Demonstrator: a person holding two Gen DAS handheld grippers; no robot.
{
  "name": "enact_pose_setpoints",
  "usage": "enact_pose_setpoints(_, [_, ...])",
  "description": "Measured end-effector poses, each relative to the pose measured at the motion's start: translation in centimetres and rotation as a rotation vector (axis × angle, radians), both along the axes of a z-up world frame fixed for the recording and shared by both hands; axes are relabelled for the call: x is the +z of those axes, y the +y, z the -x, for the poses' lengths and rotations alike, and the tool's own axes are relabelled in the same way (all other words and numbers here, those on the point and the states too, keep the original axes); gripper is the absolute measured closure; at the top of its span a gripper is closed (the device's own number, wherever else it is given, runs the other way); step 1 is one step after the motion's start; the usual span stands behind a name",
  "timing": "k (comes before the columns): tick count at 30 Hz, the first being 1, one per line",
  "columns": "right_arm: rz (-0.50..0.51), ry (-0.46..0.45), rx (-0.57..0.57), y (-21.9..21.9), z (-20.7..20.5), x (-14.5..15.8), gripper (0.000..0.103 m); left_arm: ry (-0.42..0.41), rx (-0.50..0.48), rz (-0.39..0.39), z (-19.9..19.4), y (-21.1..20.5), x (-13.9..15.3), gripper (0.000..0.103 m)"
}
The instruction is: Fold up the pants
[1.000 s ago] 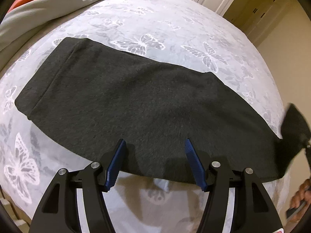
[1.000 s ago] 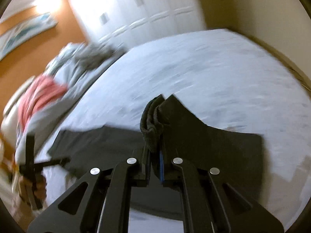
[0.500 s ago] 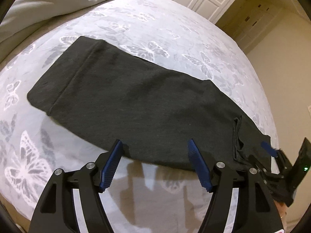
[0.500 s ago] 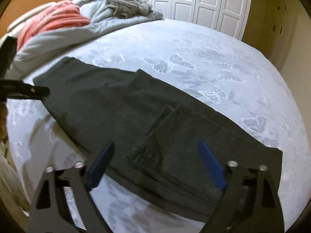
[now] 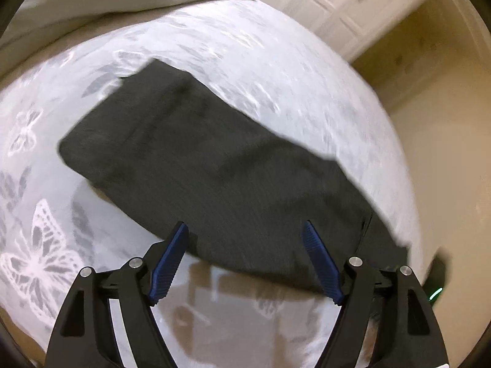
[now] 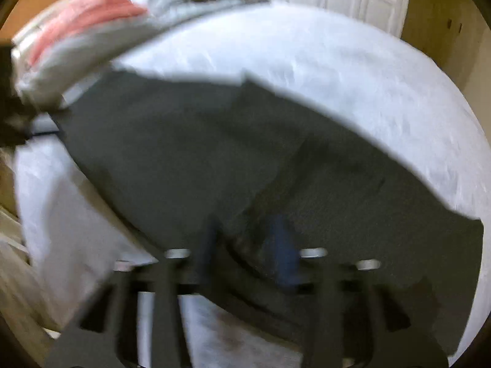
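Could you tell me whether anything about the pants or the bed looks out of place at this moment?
Only the heap of grey and pink laundry at the far edge of the butterfly-print bed looks untidy. The dark grey fleece pants lie flat, one end folded over.

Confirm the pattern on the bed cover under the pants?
Pale grey-white bed cover printed with butterflies, clearest in the left wrist view, beside the dark pants.

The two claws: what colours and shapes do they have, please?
The left claw has a black angular frame with triangular cut-outs, round silver bolts and two ribbed blue finger pads. The right claw, blurred, appears to match: black frame, silver bolts, blue pads.
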State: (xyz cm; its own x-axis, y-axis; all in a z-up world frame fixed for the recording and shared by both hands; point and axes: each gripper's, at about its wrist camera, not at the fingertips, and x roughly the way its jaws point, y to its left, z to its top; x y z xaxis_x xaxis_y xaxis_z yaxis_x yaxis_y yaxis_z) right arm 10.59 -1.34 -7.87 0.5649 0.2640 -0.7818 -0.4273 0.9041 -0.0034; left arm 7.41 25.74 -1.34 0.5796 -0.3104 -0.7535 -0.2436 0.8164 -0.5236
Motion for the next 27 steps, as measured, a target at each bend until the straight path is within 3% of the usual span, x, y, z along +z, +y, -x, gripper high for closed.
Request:
enact_pose_setpoints(3, [-0.067, -0.040, -0.068, -3.5, 0.7, 3.7, 0.038, -0.028, 0.164, 0.134, 1.0, 4.8, -0.2, 0.023])
enact_pose_setpoints(5, [-0.109, -0.111, -0.162, -8.0, 1.6, 6.5, 0.005, -0.019, 0.268, 0.204, 1.6, 7.6, -1.0, 0.023])
enact_pose_setpoints(8, [-0.098, -0.094, -0.310, -14.4, 2.1, 6.9, 0.005, 0.032, 0.403, 0.300, 2.2, 11.0, -3.2, 0.023])
enact_pose_setpoints(10, [-0.144, 0.010, -0.463, -19.7, 1.5, 5.1, 0.005, 0.068, 0.420, 0.324, 2.0, 11.9, -4.7, 0.023])
enact_pose_setpoints(11, [-0.234, 0.083, -0.522, -22.5, 1.4, 3.7, 0.005, 0.082, 0.413, 0.326, 1.7, 11.9, -5.4, 0.023])
enact_pose_setpoints(12, [-0.313, 0.128, -0.551, -24.2, 1.6, 2.6, 0.005, 0.088, 0.405, 0.325, 1.4, 11.7, -5.9, 0.023])
enact_pose_setpoints(15, [-0.420, 0.206, -0.579, -26.3, 2.0, -0.1, 0.005, 0.032, 0.396, 0.277, 0.8, 10.7, -6.0, 0.015])
enact_pose_setpoints(18, [-0.397, 0.187, -0.550, -25.4, 2.5, -1.3, 0.005, -0.004, 0.426, 0.334, 0.2, 10.2, -6.3, 0.015])
enact_pose_setpoints(19, [-0.354, 0.160, -0.527, -24.6, 2.6, -1.3, 0.007, -0.007, 0.430, 0.344, -0.1, 10.2, -6.4, 0.016])
enact_pose_setpoints(20, [-0.329, 0.146, -0.499, -24.1, 2.7, -1.2, 0.033, -0.020, 0.428, 0.350, -0.4, 9.9, -6.4, 0.030])
enact_pose_setpoints(21, [-0.330, 0.143, -0.478, -23.8, 3.1, -1.1, 0.055, -0.039, 0.397, 0.366, -1.1, 9.7, -6.4, 0.053])
enact_pose_setpoints(22, [-0.364, 0.148, -0.468, -23.7, 3.4, -0.9, 0.079, 0.001, 0.348, 0.374, -2.1, 9.1, -6.9, 0.089])
enact_pose_setpoints(23, [-0.383, 0.143, -0.463, -23.6, 3.5, -0.5, 0.087, 0.025, 0.330, 0.390, -2.6, 8.7, -7.5, 0.090])
enact_pose_setpoints(27, [-0.425, 0.072, -0.409, -25.1, 5.6, 3.5, 0.089, -0.048, 0.329, 0.438, -1.9, 7.8, -5.0, 0.092])
